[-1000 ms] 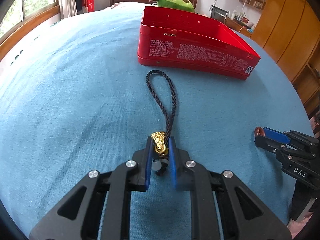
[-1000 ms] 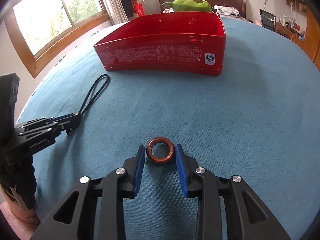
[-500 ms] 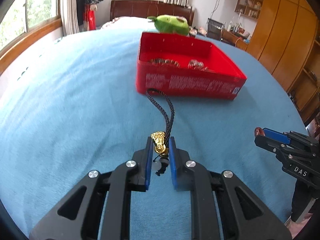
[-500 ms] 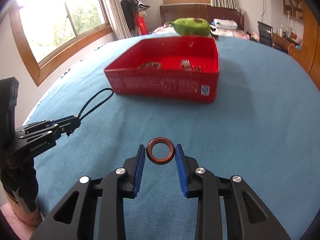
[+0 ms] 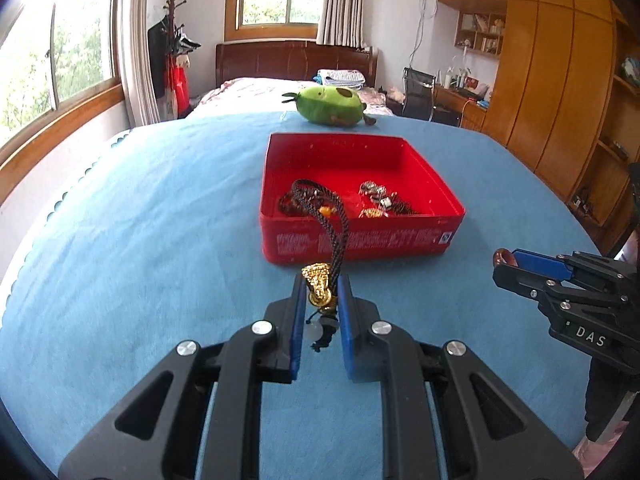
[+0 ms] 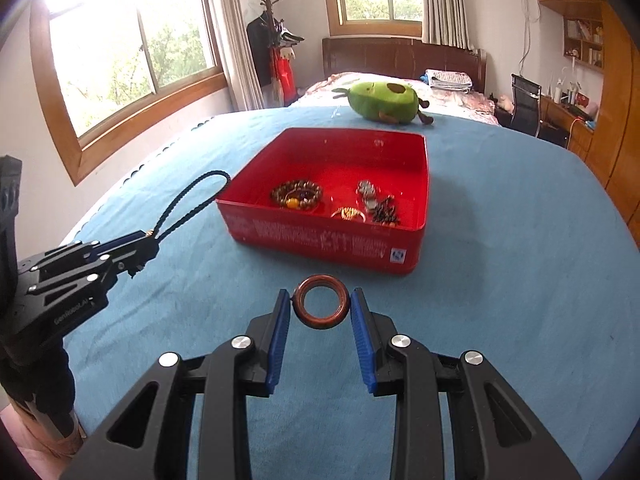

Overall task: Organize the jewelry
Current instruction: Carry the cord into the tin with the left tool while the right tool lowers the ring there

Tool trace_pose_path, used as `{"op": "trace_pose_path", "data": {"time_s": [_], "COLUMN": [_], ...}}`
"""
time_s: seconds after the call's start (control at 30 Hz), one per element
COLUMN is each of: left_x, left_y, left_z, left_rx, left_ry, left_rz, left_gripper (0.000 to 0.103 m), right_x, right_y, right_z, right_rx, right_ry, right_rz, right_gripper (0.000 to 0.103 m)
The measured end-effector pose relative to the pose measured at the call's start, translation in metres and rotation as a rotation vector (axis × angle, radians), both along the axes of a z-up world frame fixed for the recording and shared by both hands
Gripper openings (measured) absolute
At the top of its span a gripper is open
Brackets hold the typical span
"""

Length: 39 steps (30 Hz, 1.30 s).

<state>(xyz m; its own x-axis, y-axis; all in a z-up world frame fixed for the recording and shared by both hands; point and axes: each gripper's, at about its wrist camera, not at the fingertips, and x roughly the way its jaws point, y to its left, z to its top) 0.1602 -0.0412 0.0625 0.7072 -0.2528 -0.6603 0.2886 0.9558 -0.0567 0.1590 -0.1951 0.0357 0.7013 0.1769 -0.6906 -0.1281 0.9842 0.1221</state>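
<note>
My left tongs [image 5: 320, 300] are closed on a gold charm [image 5: 318, 288], pinched between the blue pads [image 5: 295, 320]; its black cord [image 5: 332, 224] arcs up and forward as a loop, and a small pale bead dangles below the charm between the fingers. The charm is held off the blue cloth, short of the red box [image 5: 360, 240]. My right tongs [image 6: 321, 308] grip a brown ring [image 6: 321, 307] by its two sides, the ring facing the camera with its hole clear, also lifted above the cloth and just short of the box's near wall. The box [image 6: 320, 240] stands open with white print along its front. Inside it lie a beaded bracelet [image 6: 297, 195], a gold ring [image 6: 348, 213], some small silver pieces [image 6: 367, 192] and a dark cluster [image 6: 385, 212]. From the left camera the right tongs [image 5: 505, 258] show at the right edge, ring at the tip; from the right camera the left tongs [image 6: 148, 240] show at the left with the cord loop reaching toward the box's corner. Beyond the box sits a green plush [image 6: 382, 102].
</note>
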Motion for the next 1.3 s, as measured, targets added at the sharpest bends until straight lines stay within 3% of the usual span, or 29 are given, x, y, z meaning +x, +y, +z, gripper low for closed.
{"op": "trace_pose_path", "data": {"time_s": [0.4, 0.67, 1.03, 1.3], "left_x": [0.040, 0.084, 0.166, 0.206], "left_y": [-0.020, -0.028, -0.049, -0.055], "left_z": [0.037, 0.054, 0.006, -0.023], "left_rx": [0.006, -0.030, -0.050, -0.015], "left_ry": [-0.075, -0.101, 0.028, 0.088], "left_rz": [0.015, 0.029, 0.023, 0.038], "left_gripper": [0.014, 0.014, 0.014, 0.014], "right_x": [0.044, 0.092, 0.166, 0.200], "right_y": [-0.008, -0.015, -0.024, -0.023], "right_z": [0.038, 0.040, -0.008, -0.036], "right_rx": [0.010, 0.024, 0.053, 0.035], "right_ry": [-0.046, -0.034, 0.089, 0.150], "right_rz": [-0.025, -0.058, -0.087, -0.094], "right_gripper": [0.031, 0.031, 0.031, 0.031]}}
